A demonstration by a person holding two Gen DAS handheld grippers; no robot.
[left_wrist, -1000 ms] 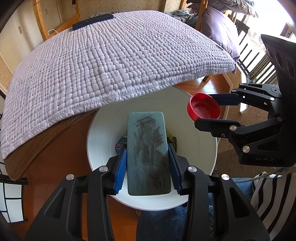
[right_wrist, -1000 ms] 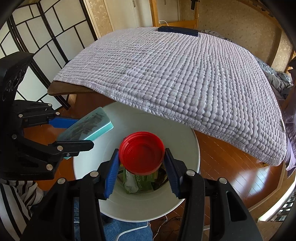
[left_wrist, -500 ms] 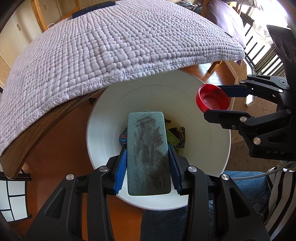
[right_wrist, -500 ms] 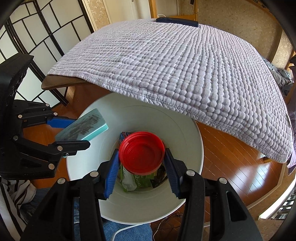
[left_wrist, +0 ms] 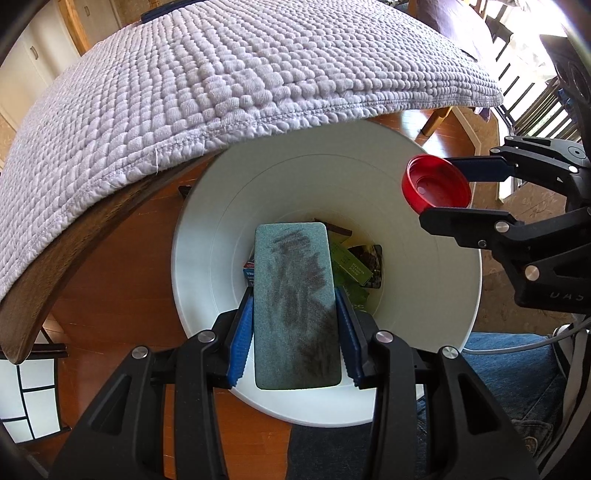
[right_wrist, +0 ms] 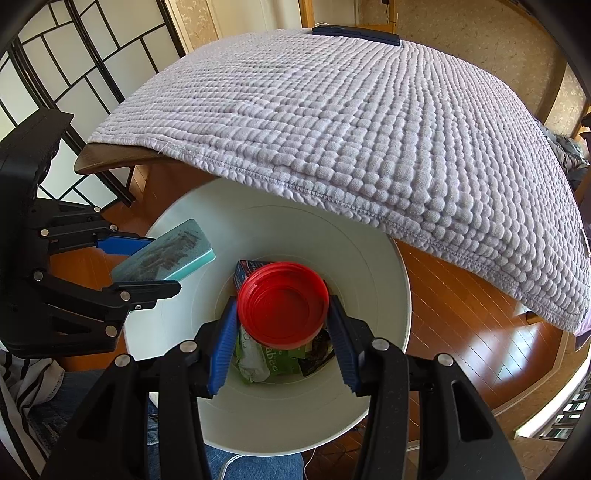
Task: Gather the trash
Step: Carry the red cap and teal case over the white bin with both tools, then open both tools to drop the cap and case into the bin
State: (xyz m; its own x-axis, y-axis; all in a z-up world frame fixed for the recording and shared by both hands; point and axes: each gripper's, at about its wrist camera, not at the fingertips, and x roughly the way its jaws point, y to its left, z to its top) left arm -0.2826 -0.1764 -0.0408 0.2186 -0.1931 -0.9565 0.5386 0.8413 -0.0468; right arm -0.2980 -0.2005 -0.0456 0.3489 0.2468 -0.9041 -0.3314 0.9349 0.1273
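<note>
My left gripper (left_wrist: 294, 306) is shut on a stained green sponge (left_wrist: 295, 306) and holds it above the open white bin (left_wrist: 207, 236). My right gripper (right_wrist: 282, 317) is shut on a red plastic lid (right_wrist: 282, 304), also above the bin (right_wrist: 369, 266). In the left wrist view the right gripper (left_wrist: 437, 188) with the lid (left_wrist: 436, 184) hangs over the bin's right rim. In the right wrist view the left gripper (right_wrist: 151, 264) with the sponge (right_wrist: 166, 251) sits over the bin's left rim. Wrappers and packets (right_wrist: 266, 362) lie at the bin's bottom.
A table covered by a lavender quilted cloth (left_wrist: 221, 81) overhangs the far side of the bin; it also shows in the right wrist view (right_wrist: 369, 129). A dark flat object (right_wrist: 354, 33) lies at the cloth's far edge. Wooden floor (right_wrist: 461, 314) surrounds the bin. A shoji screen (right_wrist: 74, 74) stands at the left.
Both grippers have come lower and closer over the bin with their loads. The bin's bottom and the trash in it show more fully. Both grips are unchanged.
</note>
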